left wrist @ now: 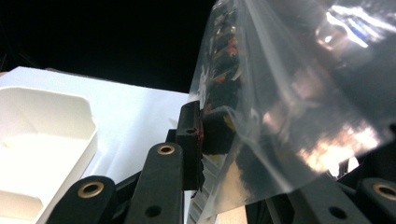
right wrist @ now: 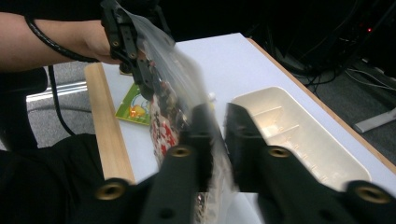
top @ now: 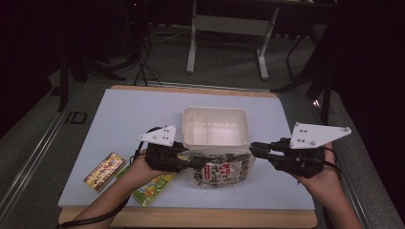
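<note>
A clear snack bag (top: 222,171) of dark mix with a red-and-white label hangs stretched between both grippers, just in front of a white divided tray (top: 216,125). My left gripper (top: 191,163) is shut on the bag's left edge; in the left gripper view one pad (left wrist: 190,135) presses into the film of the bag (left wrist: 280,93). My right gripper (top: 253,149) is at the bag's right edge. In the right gripper view its jaws (right wrist: 219,114) stand slightly apart with the film passing loosely between them, so it is open. The tray (right wrist: 299,135) is empty.
A gold-and-red packet (top: 104,171) and a green-and-yellow packet (top: 153,187) lie on the white board (top: 129,109) under the left forearm. The board rests on a wooden table whose front edge (top: 191,217) is close. A desk frame (top: 229,28) stands beyond.
</note>
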`<move>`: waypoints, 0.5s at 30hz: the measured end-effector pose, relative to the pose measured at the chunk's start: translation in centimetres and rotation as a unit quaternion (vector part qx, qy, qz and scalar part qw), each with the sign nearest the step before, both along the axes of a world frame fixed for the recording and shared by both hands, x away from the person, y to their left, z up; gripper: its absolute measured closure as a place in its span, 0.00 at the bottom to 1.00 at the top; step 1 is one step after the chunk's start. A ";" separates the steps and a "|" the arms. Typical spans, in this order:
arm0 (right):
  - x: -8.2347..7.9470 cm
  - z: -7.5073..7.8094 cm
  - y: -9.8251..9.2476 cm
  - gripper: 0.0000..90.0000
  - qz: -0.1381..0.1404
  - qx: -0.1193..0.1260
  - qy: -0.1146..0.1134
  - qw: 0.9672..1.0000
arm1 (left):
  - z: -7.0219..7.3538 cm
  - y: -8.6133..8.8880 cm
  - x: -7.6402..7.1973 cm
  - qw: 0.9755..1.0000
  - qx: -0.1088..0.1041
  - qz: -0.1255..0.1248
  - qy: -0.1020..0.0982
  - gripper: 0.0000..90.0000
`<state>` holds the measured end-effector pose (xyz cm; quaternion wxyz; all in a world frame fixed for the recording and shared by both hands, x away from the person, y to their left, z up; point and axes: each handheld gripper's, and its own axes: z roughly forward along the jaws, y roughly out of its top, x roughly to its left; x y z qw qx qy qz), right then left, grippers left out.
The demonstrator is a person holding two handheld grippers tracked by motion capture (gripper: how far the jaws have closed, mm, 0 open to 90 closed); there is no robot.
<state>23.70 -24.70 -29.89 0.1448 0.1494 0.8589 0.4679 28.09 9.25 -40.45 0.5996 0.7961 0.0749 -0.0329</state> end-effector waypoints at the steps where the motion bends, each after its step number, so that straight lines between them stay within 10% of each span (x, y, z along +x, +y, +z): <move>1: 0.2 -0.2 -0.2 0.73 -0.008 0.005 0.000 1.000 | 0.2 0.2 0.0 1.000 -0.006 0.002 0.001 0.82; 6: 0.5 -0.8 -0.6 0.60 -0.017 0.016 0.013 1.000 | 0.9 0.7 -0.1 0.999 -0.034 -0.006 0.004 0.82; 8: 1.3 -2.7 -1.3 0.51 -0.013 0.041 0.052 0.998 | 1.3 0.8 -0.3 0.999 -0.044 -0.015 0.003 0.82; 15: 1.6 -4.9 -0.9 0.53 0.031 0.066 0.090 0.993 | 2.2 0.5 -0.6 0.998 -0.055 -0.029 -0.009 0.82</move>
